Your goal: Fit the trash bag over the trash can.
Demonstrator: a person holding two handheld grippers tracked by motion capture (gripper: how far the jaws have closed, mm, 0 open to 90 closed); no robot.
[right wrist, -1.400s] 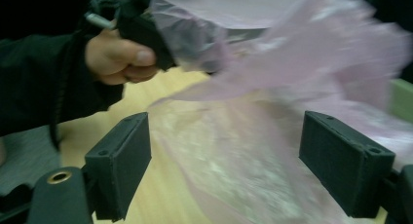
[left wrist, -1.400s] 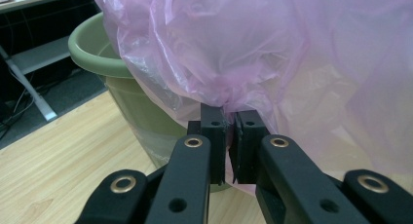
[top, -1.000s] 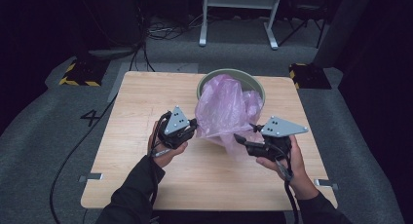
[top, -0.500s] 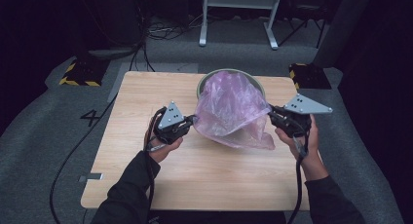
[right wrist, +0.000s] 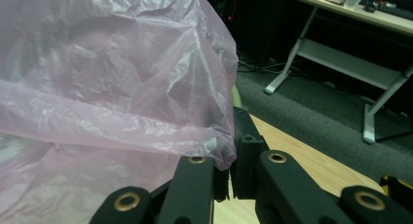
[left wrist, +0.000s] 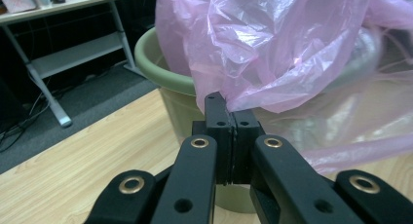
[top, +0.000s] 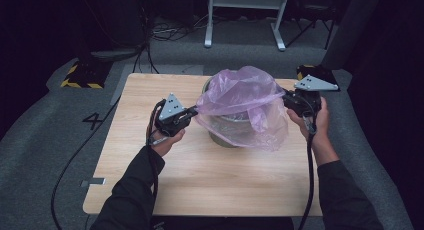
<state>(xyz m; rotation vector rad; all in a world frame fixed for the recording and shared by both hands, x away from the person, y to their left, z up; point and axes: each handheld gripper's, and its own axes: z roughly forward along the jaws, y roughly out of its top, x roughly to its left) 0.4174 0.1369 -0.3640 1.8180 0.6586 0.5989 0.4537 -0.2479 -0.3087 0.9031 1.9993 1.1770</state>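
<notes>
Bags: one pink plastic bag (top: 243, 101), thin and see-through, draped over the bucket and stretched between both tools.
Buckets: one pale green bucket (left wrist: 168, 85), standing upright on the far half of the bench, mostly covered by the bag.
Benches: one wooden bench (top: 200, 175), its near half bare.
Tools: two, one in each hand.
Left tool (top: 189, 113): jaws closed tight on the bag's left edge; in the left gripper view the film comes out right at the pressed pads (left wrist: 233, 118).
Right tool (top: 287, 97): jaws clamped on the bag's right edge; the film bunches at its tips (right wrist: 234, 136). They were just closing over the past second, with the bag between them.
Change, bag: a second ago it hung bunched and narrow above the bucket; now it is pulled wide across the rim.
Change, hands: the two tools sat close together near the bucket's front; now they are well apart, the right one out by the bench's right edge.
</notes>
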